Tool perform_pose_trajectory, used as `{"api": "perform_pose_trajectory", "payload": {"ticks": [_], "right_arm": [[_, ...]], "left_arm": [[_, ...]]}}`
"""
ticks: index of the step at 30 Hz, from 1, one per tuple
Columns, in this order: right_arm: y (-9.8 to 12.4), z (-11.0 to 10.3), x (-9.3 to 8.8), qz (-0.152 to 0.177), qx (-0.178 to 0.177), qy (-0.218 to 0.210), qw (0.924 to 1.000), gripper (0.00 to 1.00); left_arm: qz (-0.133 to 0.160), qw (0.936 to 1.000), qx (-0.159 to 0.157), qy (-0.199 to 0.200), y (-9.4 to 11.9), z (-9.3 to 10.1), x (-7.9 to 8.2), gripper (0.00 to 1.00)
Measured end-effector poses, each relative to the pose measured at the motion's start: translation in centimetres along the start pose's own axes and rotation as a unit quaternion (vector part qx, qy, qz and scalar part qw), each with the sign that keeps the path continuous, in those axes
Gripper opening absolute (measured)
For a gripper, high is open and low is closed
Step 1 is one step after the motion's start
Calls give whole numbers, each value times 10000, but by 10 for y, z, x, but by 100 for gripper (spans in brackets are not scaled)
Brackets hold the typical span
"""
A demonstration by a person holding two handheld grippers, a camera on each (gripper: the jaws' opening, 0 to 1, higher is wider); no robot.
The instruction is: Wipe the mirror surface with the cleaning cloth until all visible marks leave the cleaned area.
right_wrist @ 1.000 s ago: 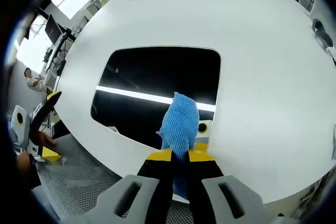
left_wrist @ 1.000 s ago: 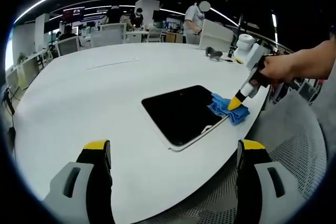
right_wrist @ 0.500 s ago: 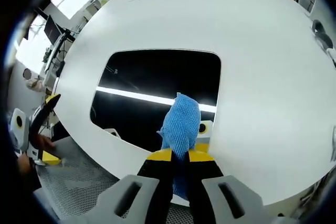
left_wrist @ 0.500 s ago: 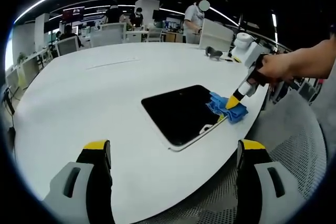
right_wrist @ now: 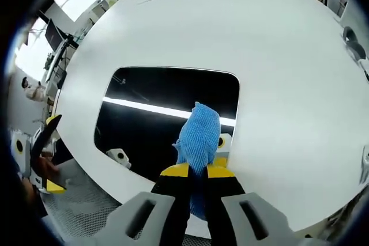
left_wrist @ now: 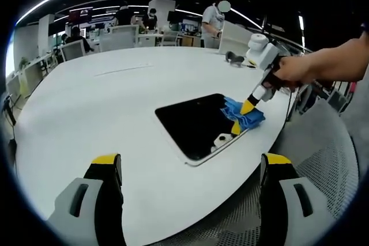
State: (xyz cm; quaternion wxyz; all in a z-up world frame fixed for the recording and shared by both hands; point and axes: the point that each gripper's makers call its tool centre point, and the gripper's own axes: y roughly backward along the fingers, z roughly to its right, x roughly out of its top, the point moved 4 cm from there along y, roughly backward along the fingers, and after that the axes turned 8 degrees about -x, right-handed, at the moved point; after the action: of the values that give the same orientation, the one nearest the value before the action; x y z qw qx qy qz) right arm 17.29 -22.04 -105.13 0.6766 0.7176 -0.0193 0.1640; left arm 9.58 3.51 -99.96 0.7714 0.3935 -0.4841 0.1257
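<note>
A dark rectangular mirror point(left_wrist: 196, 122) point(right_wrist: 167, 108) lies flat on the white table point(left_wrist: 104, 102) near its front edge. My right gripper point(right_wrist: 196, 170) is shut on a blue cleaning cloth point(right_wrist: 199, 136), which rests on the mirror's near right part. In the left gripper view that right gripper point(left_wrist: 247, 108) comes in from the right, held by a hand point(left_wrist: 294, 70), with the cloth point(left_wrist: 242, 114) at the mirror's right end. My left gripper point(left_wrist: 190, 162) is open, its jaws wide apart over the table's near edge, short of the mirror.
Office desks, chairs and several people stand beyond the table's far side point(left_wrist: 150, 24). A dark small object point(left_wrist: 233, 57) lies at the table's far right. A grey mesh chair point(left_wrist: 323, 159) sits to the right of the table edge.
The right gripper has carried the cloth further onto the mirror, away from its right edge. The left gripper has stayed put.
</note>
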Motion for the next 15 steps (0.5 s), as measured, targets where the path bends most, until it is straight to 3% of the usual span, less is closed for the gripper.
{"api": "perform_pose_trajectory", "payload": {"ticks": [15], "right_arm": [[-8, 11, 29, -8, -79, -112, 9999, 2]], "left_arm": [[-28, 10000, -8, 19, -1, -1, -1, 99]]}}
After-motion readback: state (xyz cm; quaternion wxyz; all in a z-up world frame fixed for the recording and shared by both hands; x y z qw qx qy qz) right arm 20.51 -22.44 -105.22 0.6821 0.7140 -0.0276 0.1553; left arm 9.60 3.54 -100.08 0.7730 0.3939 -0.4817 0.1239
